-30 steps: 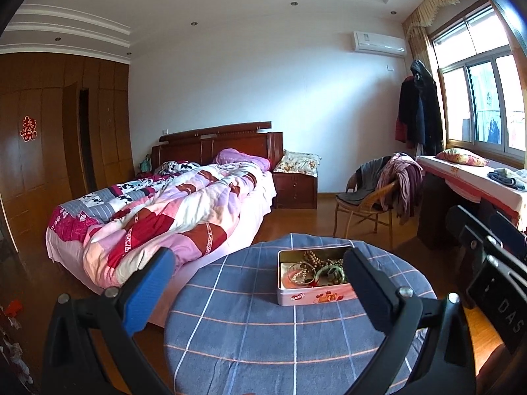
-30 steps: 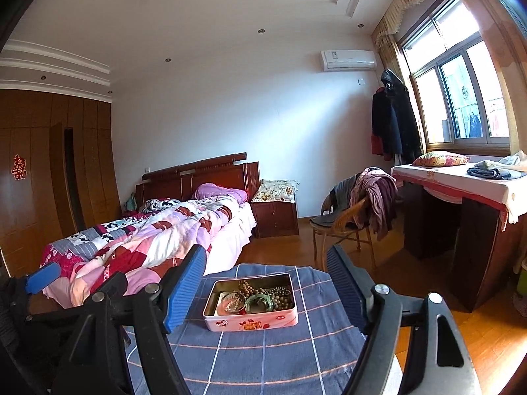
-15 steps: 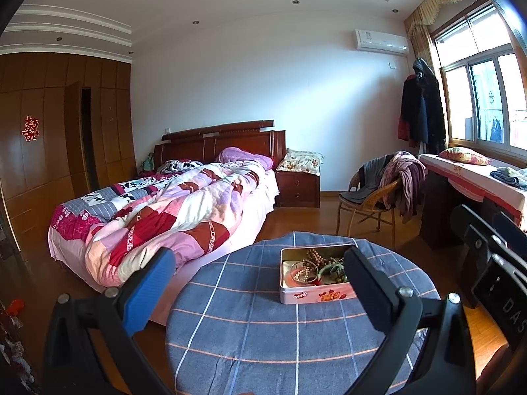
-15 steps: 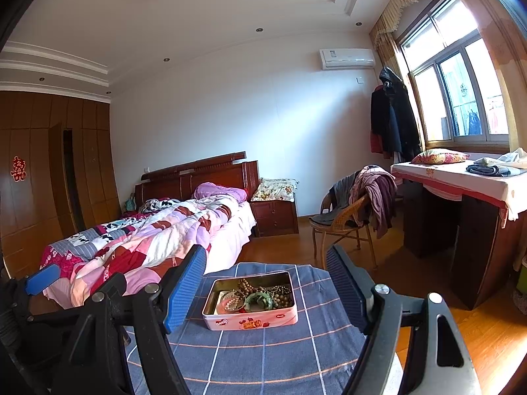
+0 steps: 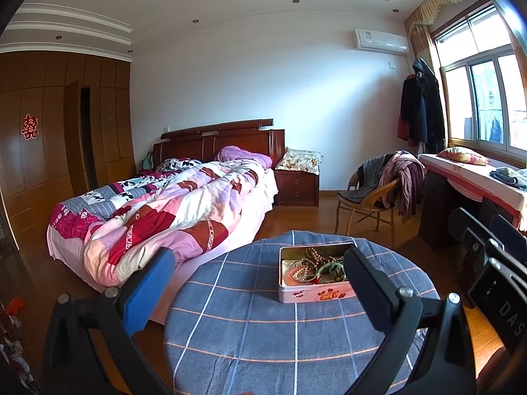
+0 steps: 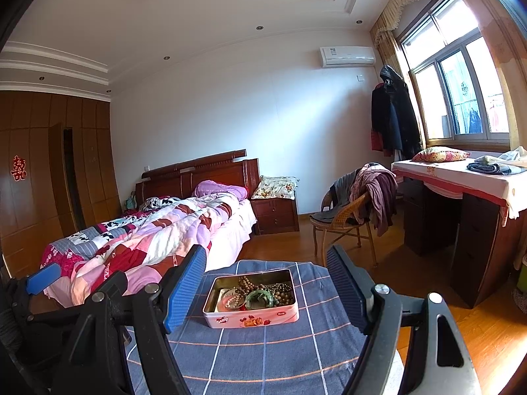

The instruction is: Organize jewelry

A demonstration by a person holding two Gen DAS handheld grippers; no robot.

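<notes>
Pink-sided tin (image 6: 251,299) sits open on the round, blue-checked surface (image 6: 263,355), heaped with beads and a green bangle (image 6: 260,298), and it has barely shifted in either view over the last second. Both the left gripper (image 5: 255,281) and right gripper (image 6: 266,279) hover short of it, fingers spread wide and empty, so no piece is being handled.

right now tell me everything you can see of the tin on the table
The tin is a shallow rectangular metal box with rounded corners, lid off, pink-and-white outside with small printed pictures on its front wall, shiny inside. It sits flat on the blue checked tablecloth, holding a heap of bead strings, a green bangle and a pearl bracelet. Neither tool touches it.
</notes>
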